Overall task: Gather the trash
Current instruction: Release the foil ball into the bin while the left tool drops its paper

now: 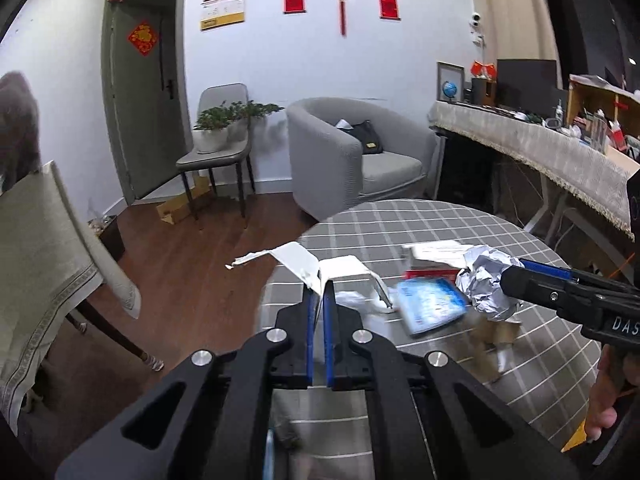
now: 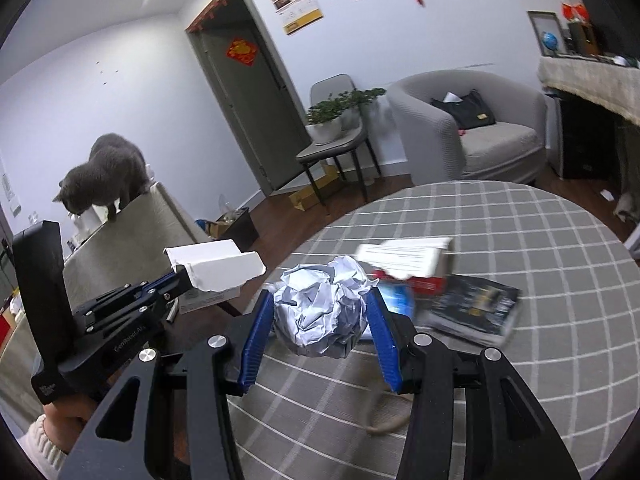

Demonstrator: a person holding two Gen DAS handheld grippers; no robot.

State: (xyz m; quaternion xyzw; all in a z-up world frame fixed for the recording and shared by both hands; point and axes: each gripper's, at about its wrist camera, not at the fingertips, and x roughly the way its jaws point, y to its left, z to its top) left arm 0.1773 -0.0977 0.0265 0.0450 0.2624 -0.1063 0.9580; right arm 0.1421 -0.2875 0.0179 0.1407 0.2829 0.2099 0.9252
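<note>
My left gripper (image 1: pixel 319 289) is shut on the edge of a torn white cardboard box (image 1: pixel 344 270), which hangs lifted over the near-left rim of the round table. In the right wrist view the same white box (image 2: pixel 218 266) sticks out from the left gripper (image 2: pixel 182 277) at the left. My right gripper (image 2: pixel 320 297) is shut on a crumpled ball of white paper (image 2: pixel 320 316), pads pressing both its sides, above the table. From the left wrist view that paper ball (image 1: pixel 486 282) sits at the tip of the right gripper (image 1: pixel 510 276).
The grey checked tablecloth (image 2: pixel 500 232) bears a red-and-white box (image 2: pixel 408 258), a blue-and-white packet (image 1: pixel 434 308) and a dark booklet (image 2: pixel 476 308). A grey cat (image 2: pixel 106 176) stands on a second table at the left. A dark bin (image 2: pixel 240 228) is on the floor.
</note>
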